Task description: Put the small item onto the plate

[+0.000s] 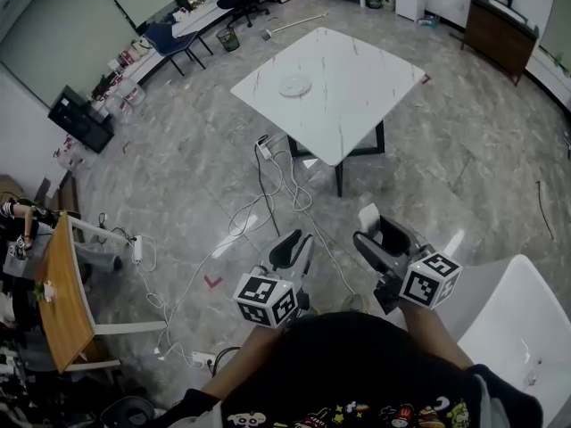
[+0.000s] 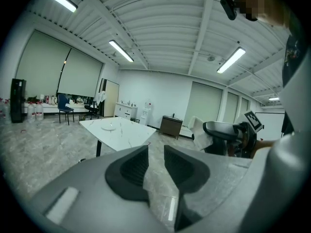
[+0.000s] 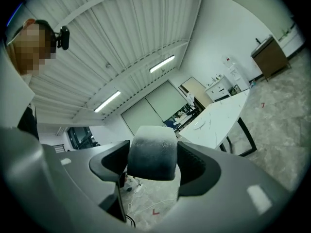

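— What have you got in your jaws?

— My right gripper [image 1: 376, 233] is closed on the small item [image 3: 151, 151], a pale, rounded block. Both pads press its sides and its top sticks out past the jaw tips. I hold it up and level, I think so that it does not slip while it is carried.

— And the other one?

— My left gripper [image 1: 295, 249] holds nothing. Its jaws stand a narrow gap apart, and only floor shows between them. I keep it beside the right one, close to my body, out of the way.

— Where does the item go?

— Onto the plate [image 1: 294, 86]. It lies on the far left part of the white table [image 1: 361, 105], well apart from me, with bare floor between us. So the item is in the air, near me, and not yet over the table.

— Anything to mind on the way?

— Cables [image 1: 259, 210] trail across the floor on the near left side of the table. I judge it wise to come in from the right and lower the item only once it is over the plate.
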`<state>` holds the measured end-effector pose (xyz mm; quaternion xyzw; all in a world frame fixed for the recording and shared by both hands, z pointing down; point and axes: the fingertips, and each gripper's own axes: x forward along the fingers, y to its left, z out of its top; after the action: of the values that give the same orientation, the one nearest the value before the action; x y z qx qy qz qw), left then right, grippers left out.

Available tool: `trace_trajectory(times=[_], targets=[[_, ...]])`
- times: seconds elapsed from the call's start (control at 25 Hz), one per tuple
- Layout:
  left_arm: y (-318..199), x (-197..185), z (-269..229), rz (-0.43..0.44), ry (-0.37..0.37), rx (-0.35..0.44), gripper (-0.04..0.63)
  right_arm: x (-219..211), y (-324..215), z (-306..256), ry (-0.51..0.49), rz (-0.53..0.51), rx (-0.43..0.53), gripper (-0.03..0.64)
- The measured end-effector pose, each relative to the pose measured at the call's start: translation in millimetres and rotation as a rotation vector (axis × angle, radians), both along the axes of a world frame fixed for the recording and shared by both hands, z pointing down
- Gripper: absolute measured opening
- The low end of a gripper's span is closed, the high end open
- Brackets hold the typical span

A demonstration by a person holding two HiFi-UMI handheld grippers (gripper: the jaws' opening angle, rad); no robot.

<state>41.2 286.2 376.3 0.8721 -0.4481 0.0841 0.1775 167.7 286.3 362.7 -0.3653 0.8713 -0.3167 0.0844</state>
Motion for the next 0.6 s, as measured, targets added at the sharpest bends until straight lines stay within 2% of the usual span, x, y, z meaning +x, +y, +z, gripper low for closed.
trace_trajectory(times=[0.2, 0.6], targets=[[3.8, 15.8, 9.3, -0.011, -0.021, -0.018, 0.196, 16.4, -6.5, 9.5, 0.031, -0.01, 0.007, 0.333], [-19.2, 8.4, 13.5, -0.048, -0.024, -0.007, 0.196, 13.7, -27.5, 17.1, 0.042, -0.027, 0.007, 0.333]])
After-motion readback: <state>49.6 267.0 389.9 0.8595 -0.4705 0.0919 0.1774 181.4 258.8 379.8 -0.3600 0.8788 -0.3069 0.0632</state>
